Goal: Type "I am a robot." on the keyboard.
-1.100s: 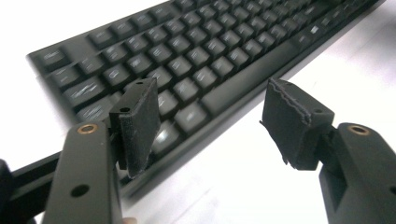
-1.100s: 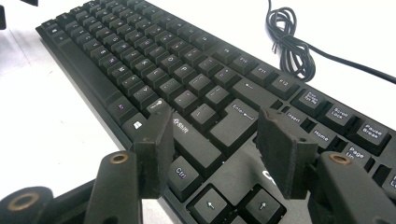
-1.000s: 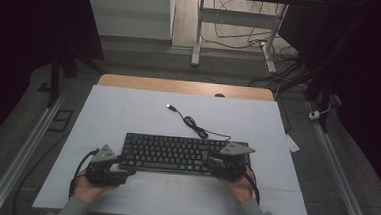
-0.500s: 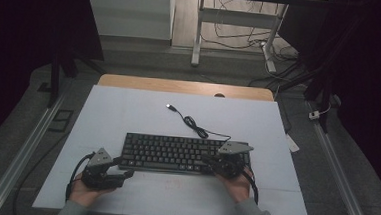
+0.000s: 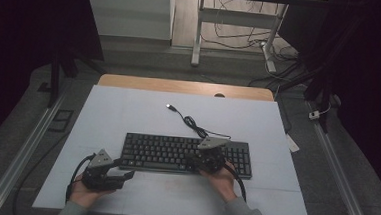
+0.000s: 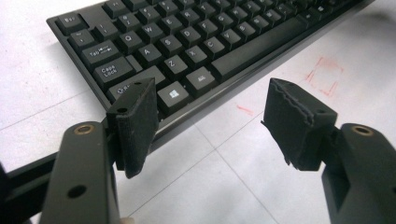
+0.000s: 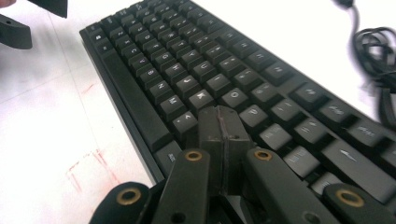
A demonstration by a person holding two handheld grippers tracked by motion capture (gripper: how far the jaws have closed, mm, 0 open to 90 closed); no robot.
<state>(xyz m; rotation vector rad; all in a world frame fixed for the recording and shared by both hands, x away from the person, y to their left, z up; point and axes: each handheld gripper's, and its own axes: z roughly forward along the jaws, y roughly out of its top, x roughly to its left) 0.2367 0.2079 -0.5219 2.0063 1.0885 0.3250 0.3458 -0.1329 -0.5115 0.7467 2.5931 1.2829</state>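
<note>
White table (image 5: 128,108); black keyboard (image 5: 165,153) near its front edge, its right keys partly hidden by the right gripper (image 7: 219,116), jaws pressed together, empty, over the keys. Left gripper (image 6: 210,116), jaws spread, empty, at the keyboard's front-left corner. Cable (image 5: 190,120) coiled behind.

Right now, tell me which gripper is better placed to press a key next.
Right, probably. The right gripper is shut, tips together over the keyboard; the left gripper is open, off its corner.
</note>
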